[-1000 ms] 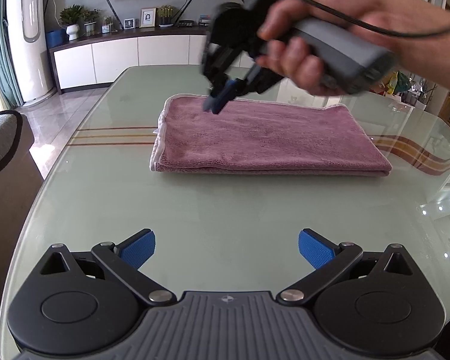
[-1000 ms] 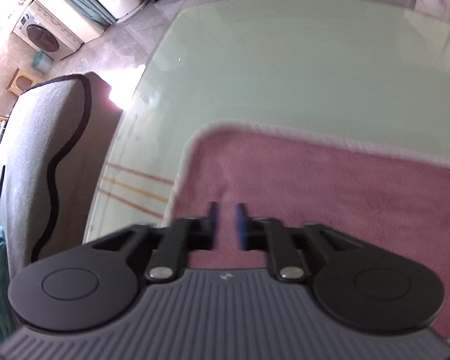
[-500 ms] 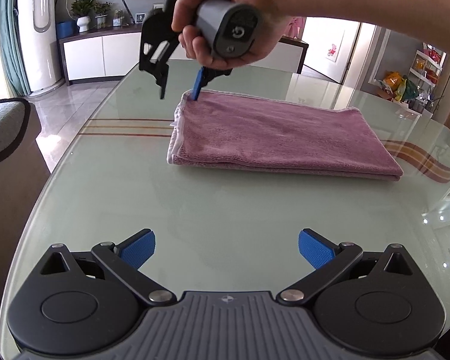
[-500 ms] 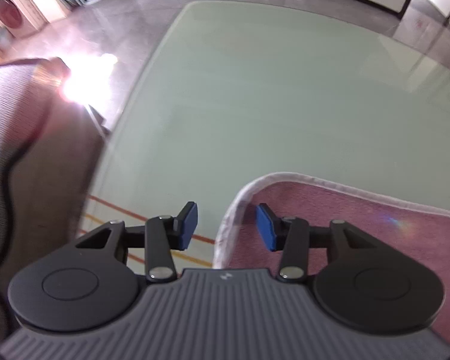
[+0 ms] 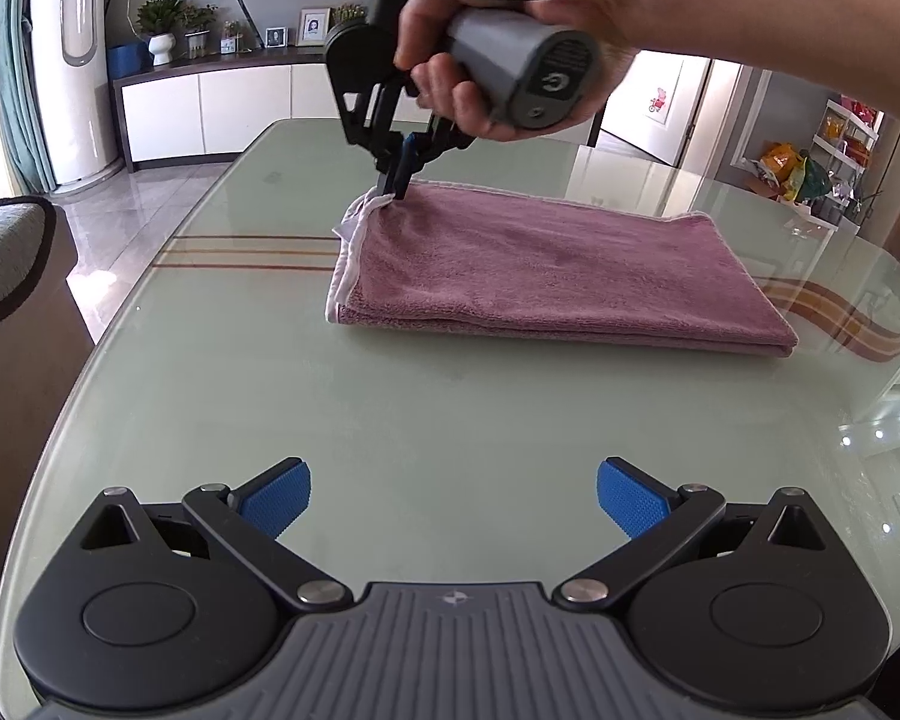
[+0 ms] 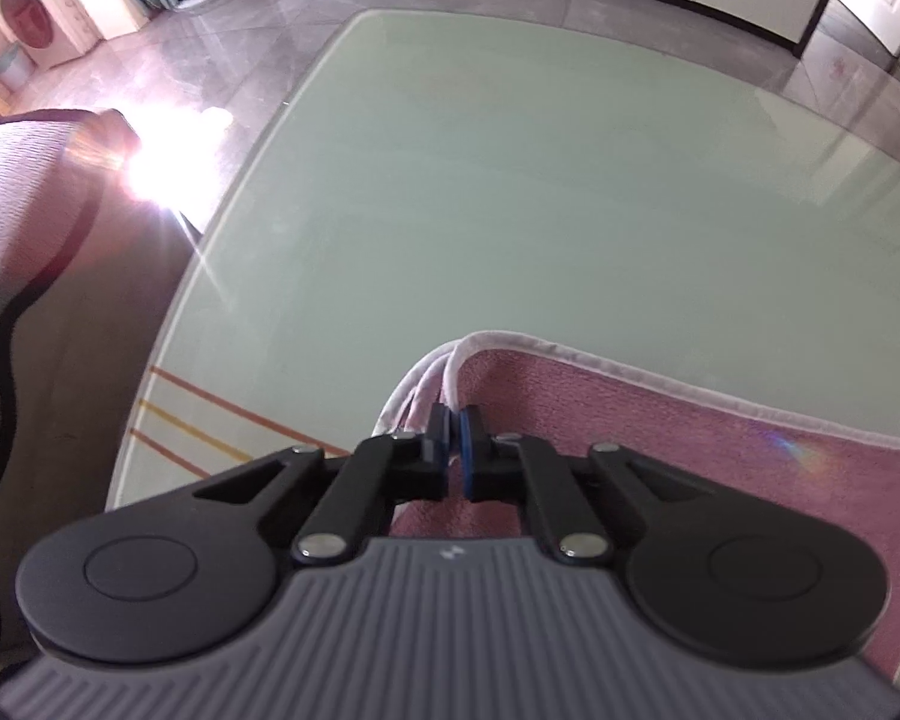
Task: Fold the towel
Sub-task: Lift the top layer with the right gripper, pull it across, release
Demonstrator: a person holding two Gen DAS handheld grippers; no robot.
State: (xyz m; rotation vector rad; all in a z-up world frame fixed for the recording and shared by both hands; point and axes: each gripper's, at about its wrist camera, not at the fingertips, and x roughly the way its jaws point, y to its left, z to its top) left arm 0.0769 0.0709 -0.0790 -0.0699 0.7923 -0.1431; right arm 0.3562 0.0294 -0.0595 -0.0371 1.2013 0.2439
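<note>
Your right hand wraps around the grey handle from above, forearm reaching in from the upper right of the left wrist view, and it tips the right gripper steeply down toward the counter. Its jaws are clamped together on the far left corner of the towel, pinching the pale hemmed edge so that the layers bunch and rise slightly between the blue pads. The towel itself lies folded into a long mauve rectangle across the middle of the pale green glass counter, its left end beside the orange and brown stripes printed on the glass, the rest of it flat. Your left gripper hangs low over the near part of the counter, angled down and well short of the towel, its jaws spread wide apart with nothing between them.
</note>
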